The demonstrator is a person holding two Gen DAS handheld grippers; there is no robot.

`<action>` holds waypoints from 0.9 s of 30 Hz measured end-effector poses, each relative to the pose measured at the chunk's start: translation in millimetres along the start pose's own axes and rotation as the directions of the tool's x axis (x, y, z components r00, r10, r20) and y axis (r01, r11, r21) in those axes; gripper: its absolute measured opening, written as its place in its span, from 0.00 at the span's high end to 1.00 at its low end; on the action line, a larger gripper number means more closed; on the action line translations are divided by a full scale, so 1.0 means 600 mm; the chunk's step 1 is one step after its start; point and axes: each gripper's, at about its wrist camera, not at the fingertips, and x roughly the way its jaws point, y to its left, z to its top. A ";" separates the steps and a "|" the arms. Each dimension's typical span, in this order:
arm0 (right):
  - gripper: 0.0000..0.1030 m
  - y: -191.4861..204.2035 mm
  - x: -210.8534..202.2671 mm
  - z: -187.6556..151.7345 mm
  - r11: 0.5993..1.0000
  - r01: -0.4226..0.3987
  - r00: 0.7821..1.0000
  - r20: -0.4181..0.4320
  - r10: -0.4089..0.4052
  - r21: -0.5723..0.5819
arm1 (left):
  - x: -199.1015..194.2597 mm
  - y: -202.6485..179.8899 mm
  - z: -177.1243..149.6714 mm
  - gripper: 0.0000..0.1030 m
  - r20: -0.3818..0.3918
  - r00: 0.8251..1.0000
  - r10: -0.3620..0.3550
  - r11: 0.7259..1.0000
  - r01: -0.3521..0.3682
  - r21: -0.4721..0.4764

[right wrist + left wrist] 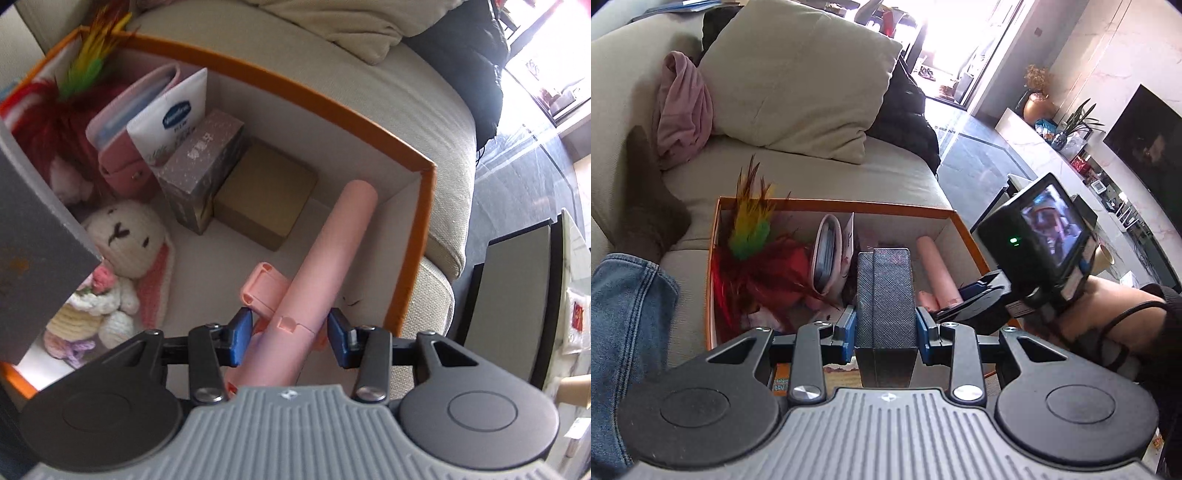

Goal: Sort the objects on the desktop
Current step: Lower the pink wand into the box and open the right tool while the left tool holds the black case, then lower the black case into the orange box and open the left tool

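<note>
Here, the left hand-held gripper [885,328] pinches a dark textured case [884,295] between its blue pads, holding it upright just above the orange box [834,205] on the sofa [820,173] — seemingly poised to lower it in among the sorted things. The right hand-held gripper [290,334] sits spread around a pink tube [317,266] that lies inside the box, its pads beside the tube without pressing it — likely just placed, or about to be gripped. Ahead of that gripper sit a tan block [266,192], a grey carton [203,166] and a knitted rabbit [129,236].
</note>
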 end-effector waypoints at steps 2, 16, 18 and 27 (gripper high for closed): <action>0.54 0.000 0.005 0.004 1.000 0.000 1.000 0.000 0.000 -0.005 | 0.005 0.003 -0.001 0.64 -0.001 1.000 -0.010 1.000 0.010 -0.012; 0.52 -0.025 -0.029 -0.005 0.999 0.004 0.998 0.068 -0.002 -0.036 | 0.047 -0.004 -0.002 0.64 -0.005 1.000 -0.011 0.999 0.011 -0.050; 0.52 -0.032 -0.048 -0.015 1.000 0.008 0.994 0.106 -0.005 -0.025 | 0.056 -0.013 -0.003 0.64 -0.008 1.000 -0.007 0.999 0.007 -0.039; 0.49 -0.056 -0.109 -0.062 1.000 0.006 0.966 0.257 -0.012 0.024 | 0.120 -0.051 -0.007 0.64 -0.013 0.997 0.078 0.997 -0.077 0.015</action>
